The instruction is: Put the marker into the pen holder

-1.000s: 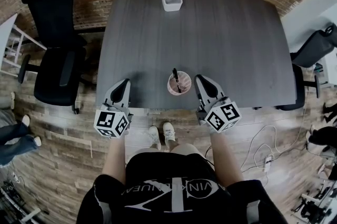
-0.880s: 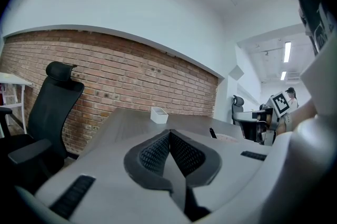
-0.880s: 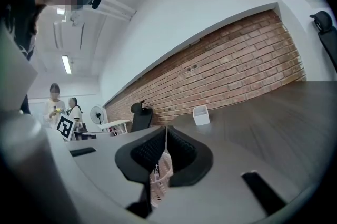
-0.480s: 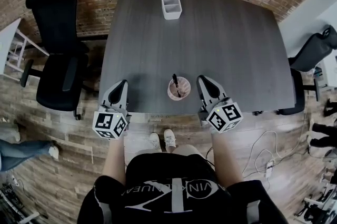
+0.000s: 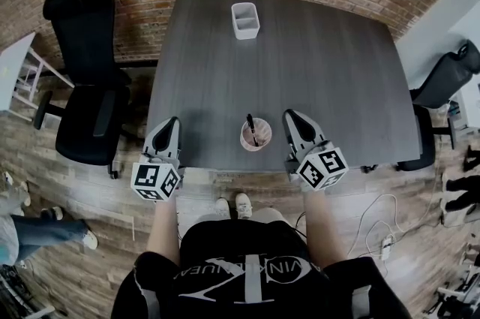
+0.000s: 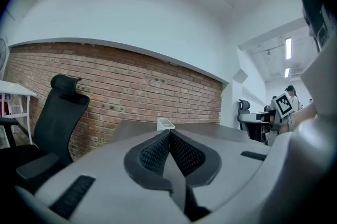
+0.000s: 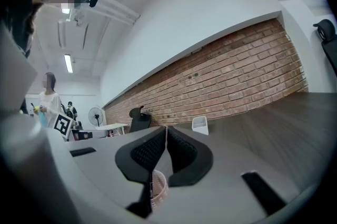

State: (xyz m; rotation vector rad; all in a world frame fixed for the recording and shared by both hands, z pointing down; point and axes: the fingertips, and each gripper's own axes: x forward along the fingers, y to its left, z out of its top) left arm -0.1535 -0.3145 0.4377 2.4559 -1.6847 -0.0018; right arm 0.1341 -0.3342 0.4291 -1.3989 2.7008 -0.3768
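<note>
Inside pink mesh cup pen holder stands black marker, tilted. Holder sits on dark grey wood table, near edge. To the holder's left is left gripper, to its right right gripper; both have jaws pressed together, nothing held. White rectangular container sits far beyond holder.

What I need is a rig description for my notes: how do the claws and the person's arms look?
The left claw and right claw are alike: light grey shells with black ribbed pads, and each carries a white cube with black square markers. No cables show. The person wears a black short-sleeved shirt with white print.
</note>
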